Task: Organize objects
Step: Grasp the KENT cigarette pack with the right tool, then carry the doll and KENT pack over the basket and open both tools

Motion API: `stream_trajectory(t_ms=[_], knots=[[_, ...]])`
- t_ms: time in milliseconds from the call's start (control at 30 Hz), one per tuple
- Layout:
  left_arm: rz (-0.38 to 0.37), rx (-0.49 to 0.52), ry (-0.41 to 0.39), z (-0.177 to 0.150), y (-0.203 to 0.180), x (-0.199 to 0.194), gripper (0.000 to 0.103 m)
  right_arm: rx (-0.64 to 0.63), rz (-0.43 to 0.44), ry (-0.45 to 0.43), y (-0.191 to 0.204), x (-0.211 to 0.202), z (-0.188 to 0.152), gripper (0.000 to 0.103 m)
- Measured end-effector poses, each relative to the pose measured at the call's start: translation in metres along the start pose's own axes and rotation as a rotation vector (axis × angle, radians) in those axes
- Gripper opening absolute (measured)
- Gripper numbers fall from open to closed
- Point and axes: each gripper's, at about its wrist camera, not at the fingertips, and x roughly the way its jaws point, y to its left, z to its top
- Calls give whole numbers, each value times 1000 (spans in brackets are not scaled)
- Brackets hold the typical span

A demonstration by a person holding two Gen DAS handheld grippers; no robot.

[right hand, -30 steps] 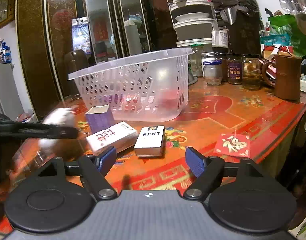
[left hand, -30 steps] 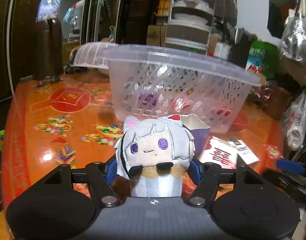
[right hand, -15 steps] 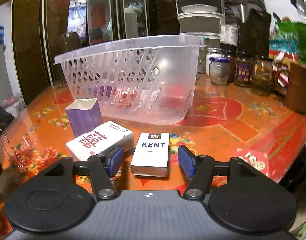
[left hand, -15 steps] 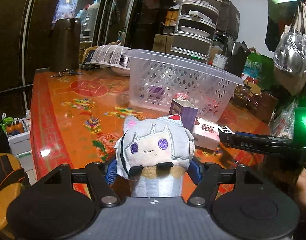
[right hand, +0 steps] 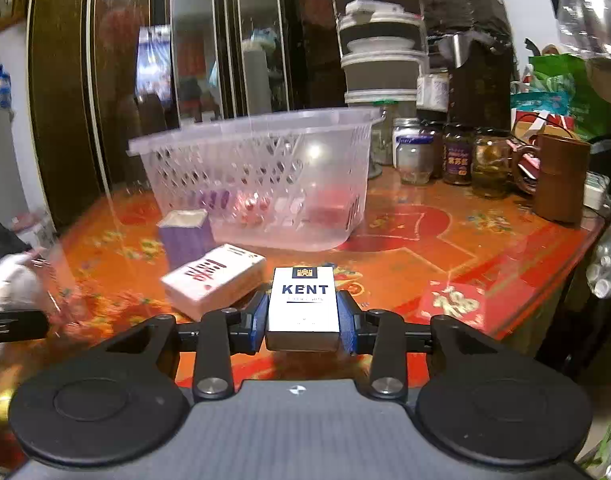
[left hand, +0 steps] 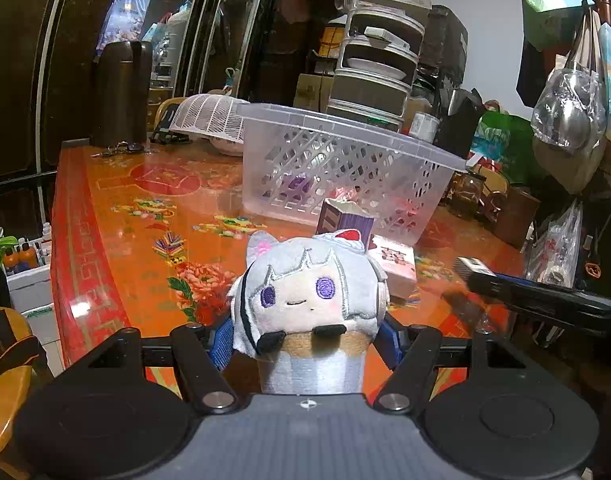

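Right wrist view: KENT pack (right hand: 303, 304) now clamped between the blue pads of the right claw (right hand: 303, 322); half a second ago the same pads stood apart on either side of it, a second ago well apart with the pack lying further ahead on the worktop (right hand: 445, 240). Whether lifted clear or only gripped in place, cannot tell. Means second item secured, ready for carrying to the basket (right hand: 261, 176).

Left wrist view: plush doll (left hand: 309, 300) held fast in the left claw (left hand: 307, 338), same grip as a second ago, but view pulled back and swung; basket (left hand: 345, 168) now farther off and to the centre-right. Doll above the near worktop edge, not yet over the basket.

Around: red-and-white box (right hand: 213, 280) lying just left of the KENT pack, near but apart. Purple carton (right hand: 185, 232) upright beyond it, close to the basket wall. Inside basket, purple and red shapes through the lattice, too blurred to name. Red envelope (right hand: 453, 302) to the right on the worktop. Jars (right hand: 457, 156) and brown mug (right hand: 561, 180) behind right, off the route.

In the way, likely: basket rim high, so lift needed before forward move; box and carton sit on the direct line; both claws converging on one basket, collision risk.
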Motion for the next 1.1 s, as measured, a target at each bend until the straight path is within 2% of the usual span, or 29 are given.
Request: stream_trajectory(t_ms=[200, 400, 633, 833, 1100], knots=[[17, 29, -35, 11, -11, -17, 71, 29, 56, -67, -2, -59, 5, 40], [21, 56, -68, 27, -26, -32, 71, 9, 99, -95, 4, -82, 15, 40], [26, 49, -76, 42, -27, -31, 71, 7, 113, -127, 0, -77, 31, 40], [19, 51, -81, 56, -27, -21, 71, 24, 119, -108, -5, -57, 37, 40], [-3, 90, -115, 99, -30, -5, 71, 3, 116, -153, -5, -48, 68, 40]])
